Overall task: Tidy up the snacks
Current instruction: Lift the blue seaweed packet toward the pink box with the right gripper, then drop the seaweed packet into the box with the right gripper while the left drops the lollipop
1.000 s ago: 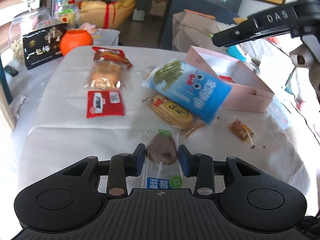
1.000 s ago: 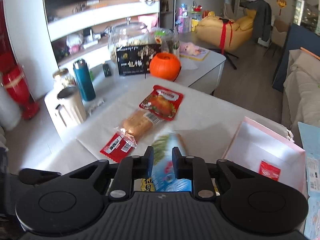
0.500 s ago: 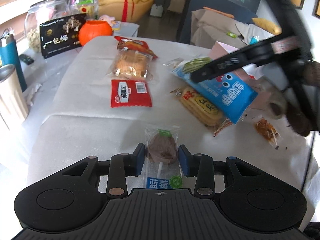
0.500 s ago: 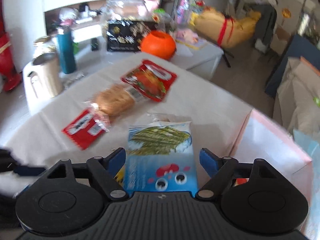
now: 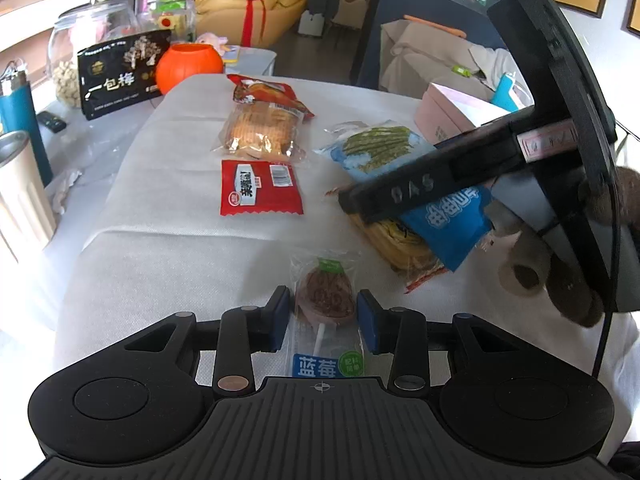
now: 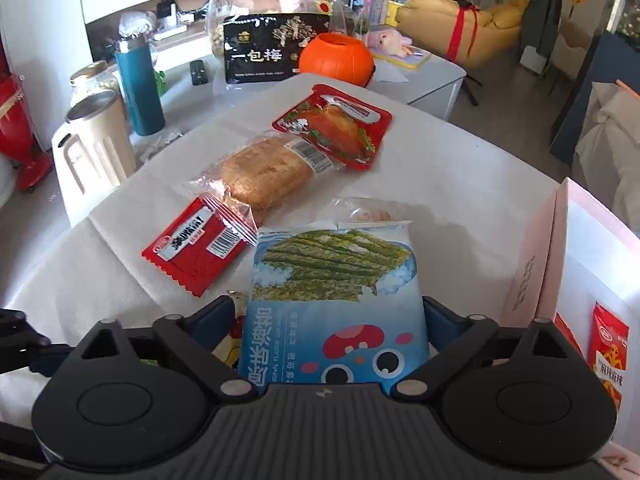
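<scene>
Spreading wider, the right gripper (image 6: 328,320) has its fingers (image 6: 440,320) astride the blue seaweed bag (image 6: 332,280), which lies beside the pink box (image 6: 532,272), overlapping a yellow packet (image 5: 396,240). A closing pinch might crumple the puffy bag or drag that packet along. The left gripper (image 5: 323,320) is closed on the blueberry lollipop (image 5: 326,292), nearer than the box; a loose wrapper could slip.

Matte black plastic throughout the left hand-held gripper (image 5: 323,316): ribbed top deck, two round caps, silver and copper screw heads, blue pads on the fingers (image 5: 279,318). Same build on the right hand-held gripper (image 6: 329,322), embossed "DAS" along one finger. Brown glove on the right hand (image 5: 560,276), probably.
</scene>
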A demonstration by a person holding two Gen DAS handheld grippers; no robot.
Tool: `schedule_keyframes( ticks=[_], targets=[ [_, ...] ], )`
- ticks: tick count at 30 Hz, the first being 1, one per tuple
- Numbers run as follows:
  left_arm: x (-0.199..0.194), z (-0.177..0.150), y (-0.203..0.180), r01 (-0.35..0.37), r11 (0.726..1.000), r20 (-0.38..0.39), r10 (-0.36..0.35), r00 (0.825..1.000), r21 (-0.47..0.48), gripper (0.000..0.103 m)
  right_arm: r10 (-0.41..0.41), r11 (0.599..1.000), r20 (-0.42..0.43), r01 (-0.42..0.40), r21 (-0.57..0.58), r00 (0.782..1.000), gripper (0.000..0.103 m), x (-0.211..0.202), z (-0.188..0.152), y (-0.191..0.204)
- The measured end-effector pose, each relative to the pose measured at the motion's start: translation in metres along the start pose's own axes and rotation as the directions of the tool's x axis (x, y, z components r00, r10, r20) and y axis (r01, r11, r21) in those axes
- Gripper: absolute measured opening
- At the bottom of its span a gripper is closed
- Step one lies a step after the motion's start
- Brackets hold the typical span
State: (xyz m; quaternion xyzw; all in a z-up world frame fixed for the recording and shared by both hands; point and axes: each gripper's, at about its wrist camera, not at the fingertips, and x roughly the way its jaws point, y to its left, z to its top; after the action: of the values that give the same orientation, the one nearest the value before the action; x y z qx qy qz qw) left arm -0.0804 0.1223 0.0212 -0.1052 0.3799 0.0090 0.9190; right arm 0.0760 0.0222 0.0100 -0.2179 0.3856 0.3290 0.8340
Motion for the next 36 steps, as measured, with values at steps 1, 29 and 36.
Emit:
schedule_keyframes(
  ticks=[1, 29, 36],
  targets=[
    [0.0, 0.0, 0.0, 0.0, 1.0, 0.001, 0.0, 1.0, 0.0, 0.042, -0.01, 1.0, -0.004, 0.01, -0.022, 1.0, 0.098, -0.001, -0.002, 0.005],
    [-0.047, 0.144, -0.099, 0.233, 0.943, 0.281, -0.296, 0.913, 0.237, 0.042, -0.158, 0.968, 0.38, 0.067, 0.242, 0.911, 0.083, -0.231, 0.017, -0.138],
    [0.082, 0.189, -0.139, 0.446, 0.888, 0.083, -0.455, 0.887, 0.11, 0.041, -0.264, 0.923, 0.311, 0.146, 0.355, 0.913, 0.088, -0.19, 0.021, -0.187]
  ],
)
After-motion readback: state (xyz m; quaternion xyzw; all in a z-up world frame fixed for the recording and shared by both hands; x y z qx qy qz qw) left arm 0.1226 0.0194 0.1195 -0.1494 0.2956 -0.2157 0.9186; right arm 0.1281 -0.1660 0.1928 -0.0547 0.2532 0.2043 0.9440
